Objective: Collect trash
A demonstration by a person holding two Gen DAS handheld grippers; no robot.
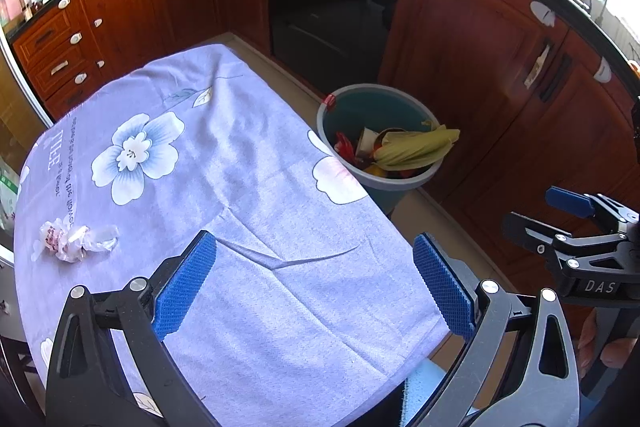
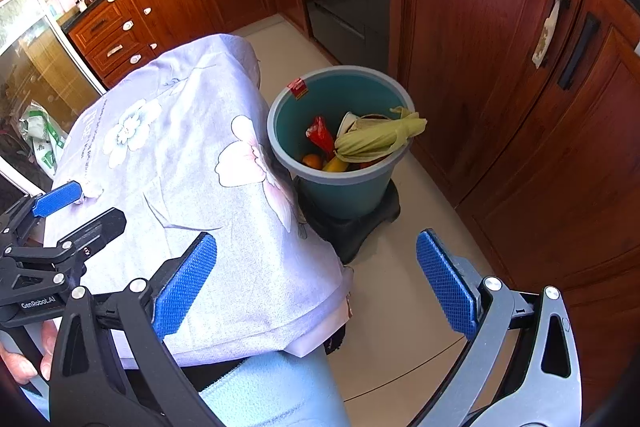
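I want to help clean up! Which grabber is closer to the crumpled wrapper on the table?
Left. The left gripper hovers over the table with the crumpled wrapper just to its left; the right gripper is past the table's other edge.

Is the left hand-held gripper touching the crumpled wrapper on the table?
Apart. Left wrist view: the left hand-held gripper is open, with bare cloth between it and the crumpled wrapper.

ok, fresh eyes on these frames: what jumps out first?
The teal bin on the floor beside the table, a corn husk draped over its rim. Then the flowered lilac tablecloth, with one crumpled wrapper near its left edge. Both grippers hover open and empty.
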